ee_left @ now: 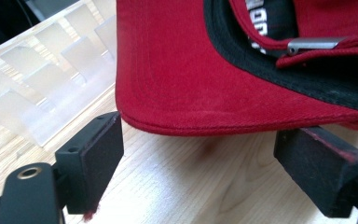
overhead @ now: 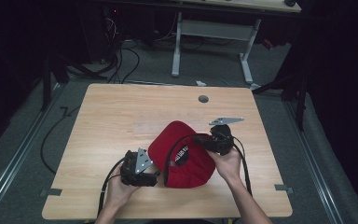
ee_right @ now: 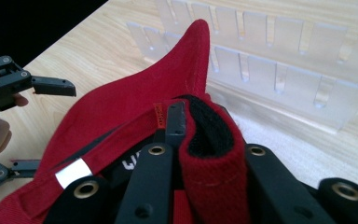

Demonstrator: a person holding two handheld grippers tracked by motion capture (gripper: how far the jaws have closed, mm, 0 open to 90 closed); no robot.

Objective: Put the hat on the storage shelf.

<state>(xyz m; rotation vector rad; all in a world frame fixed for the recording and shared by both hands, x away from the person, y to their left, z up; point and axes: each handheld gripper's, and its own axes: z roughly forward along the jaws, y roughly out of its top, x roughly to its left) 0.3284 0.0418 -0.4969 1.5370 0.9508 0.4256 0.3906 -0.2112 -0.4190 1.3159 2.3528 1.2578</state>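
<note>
Red cap — pinched by right hand-held gripper — lies before left hand-held gripper's parted jaws.

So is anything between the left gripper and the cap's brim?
Nothing visible. The left gripper is open, its jaws apart on either side of the brim's edge of the red cap, with only bare table between them. The right gripper is shut on the cap's rim.
</note>
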